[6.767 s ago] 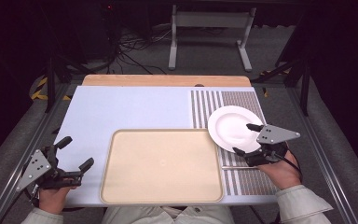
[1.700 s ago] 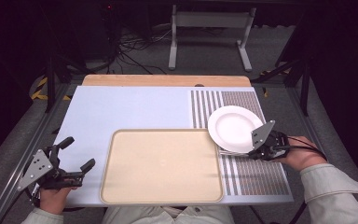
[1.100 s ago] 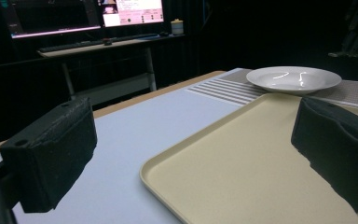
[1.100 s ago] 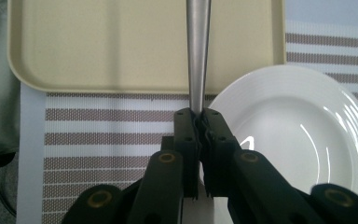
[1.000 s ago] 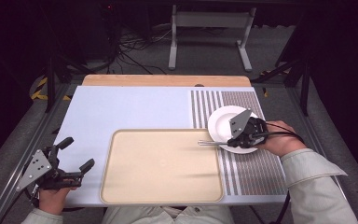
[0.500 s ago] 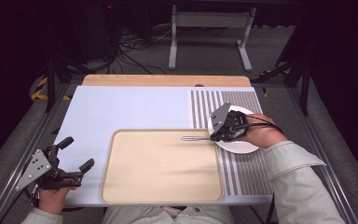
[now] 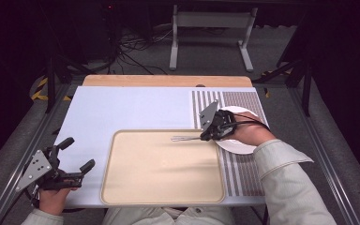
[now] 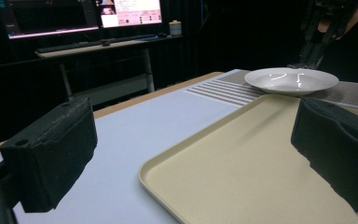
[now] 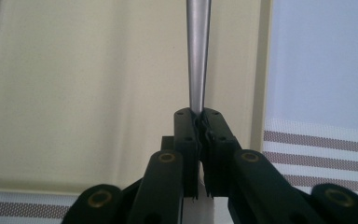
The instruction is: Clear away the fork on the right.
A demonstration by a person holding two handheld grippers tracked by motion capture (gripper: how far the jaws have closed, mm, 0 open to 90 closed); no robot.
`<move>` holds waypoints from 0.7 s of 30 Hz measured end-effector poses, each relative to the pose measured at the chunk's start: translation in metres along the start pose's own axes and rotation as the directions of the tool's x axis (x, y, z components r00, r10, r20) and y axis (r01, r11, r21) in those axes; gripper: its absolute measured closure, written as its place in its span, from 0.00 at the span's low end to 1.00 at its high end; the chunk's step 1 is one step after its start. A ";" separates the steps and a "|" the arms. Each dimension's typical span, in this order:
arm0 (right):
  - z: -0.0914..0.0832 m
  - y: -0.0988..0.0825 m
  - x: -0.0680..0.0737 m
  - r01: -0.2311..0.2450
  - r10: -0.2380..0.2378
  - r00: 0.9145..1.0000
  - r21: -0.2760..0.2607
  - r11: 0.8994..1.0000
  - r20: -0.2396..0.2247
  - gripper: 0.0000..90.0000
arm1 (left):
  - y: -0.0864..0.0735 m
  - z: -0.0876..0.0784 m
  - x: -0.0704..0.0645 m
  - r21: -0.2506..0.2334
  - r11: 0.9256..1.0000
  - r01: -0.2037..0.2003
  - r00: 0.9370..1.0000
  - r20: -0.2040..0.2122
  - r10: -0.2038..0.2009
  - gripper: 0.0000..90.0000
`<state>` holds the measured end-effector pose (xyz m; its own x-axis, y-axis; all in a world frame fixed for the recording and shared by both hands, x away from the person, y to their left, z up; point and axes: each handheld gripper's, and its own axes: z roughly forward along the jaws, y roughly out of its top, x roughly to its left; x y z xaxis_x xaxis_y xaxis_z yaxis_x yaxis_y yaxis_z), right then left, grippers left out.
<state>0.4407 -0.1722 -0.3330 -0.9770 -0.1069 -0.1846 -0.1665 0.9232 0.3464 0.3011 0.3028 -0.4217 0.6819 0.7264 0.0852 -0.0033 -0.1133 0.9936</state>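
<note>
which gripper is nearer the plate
Right. The right gripper sits at the plate's left edge, holding a fork; the left gripper is far across the tray.

sleeves [image 7: 281, 159]: pale beige | jaws: black, brass-coloured screws | plates: grey triangular

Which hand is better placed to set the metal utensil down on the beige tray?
Right. The right gripper is shut on the slim metal utensil, holding it over the beige tray. The left gripper is open beside the tray's near left edge.
</note>
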 end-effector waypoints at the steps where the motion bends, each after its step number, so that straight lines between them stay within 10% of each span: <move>1: 0.002 0.001 -0.001 -0.001 0.001 1.000 -0.001 1.000 -0.004 0.96 | 0.000 0.000 0.000 0.000 1.000 0.001 1.000 0.000 -0.001 0.01; 21: 0.034 0.013 -0.014 0.012 -0.012 0.999 0.011 1.000 -0.042 0.96 | 0.000 0.000 0.000 -0.002 1.000 0.003 1.000 0.001 -0.003 0.01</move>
<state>0.4568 -0.1464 -0.3577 -0.9797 -0.1334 -0.1499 -0.1771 0.9258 0.3340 0.3011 0.3033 -0.4218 0.6825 0.7263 0.0817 -0.0028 -0.1092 0.9940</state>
